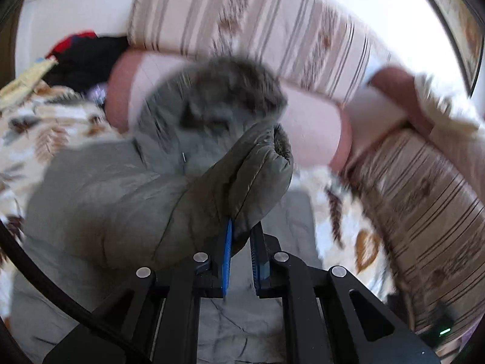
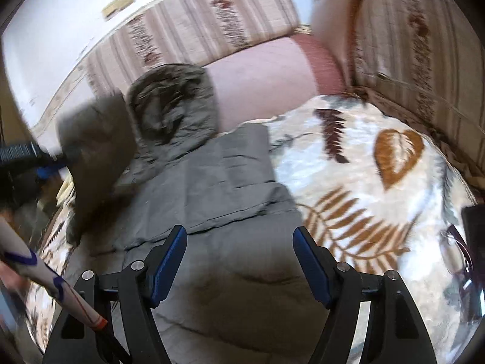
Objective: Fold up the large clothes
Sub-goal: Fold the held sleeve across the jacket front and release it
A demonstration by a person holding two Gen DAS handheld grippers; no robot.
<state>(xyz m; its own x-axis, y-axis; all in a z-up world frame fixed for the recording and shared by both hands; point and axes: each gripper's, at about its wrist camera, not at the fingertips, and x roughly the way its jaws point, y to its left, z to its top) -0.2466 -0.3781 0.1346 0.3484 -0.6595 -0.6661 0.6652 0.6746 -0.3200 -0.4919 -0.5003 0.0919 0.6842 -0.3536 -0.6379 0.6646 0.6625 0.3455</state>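
while both views are smeared by motion, the main parts can be told apart as follows:
surface: a blanket [image 2: 372,182] printed with brown leaves and ferns on a pale ground, spread flat over a couch or bed
surround: striped cushions [image 2: 212,21] with brown motifs stand along the far edge and the right-hand side; a pink bolster [image 2: 266,82] lies at their foot, against the blanket's far edge
room: a pale wall [image 2: 45,39] rises behind the cushions, with a framed picture partly in view in the left wrist view; a heap of dark and red clothes [image 1: 81,51] sits in the far left corner of that view
coat: a grey-green padded coat [image 2: 212,200] lies on the blanket, its body flat and creased
long axis: seen from the right wrist, the coat runs from the near edge away toward the bolster, leaning slightly left
hood: the fur-trimmed hood [image 2: 172,103] is the far end, touching the bolster
sleeve: one sleeve [image 1: 242,188] is lifted off the coat and ends in a fur-lined cuff
left gripper [image 1: 242,236]: blue pads pinched tight on the raised sleeve
right gripper [image 2: 239,261]: jaws spread wide above the near part of the coat, nothing between the pads
near right: a pair of glasses [image 2: 454,251] lies on the blanket
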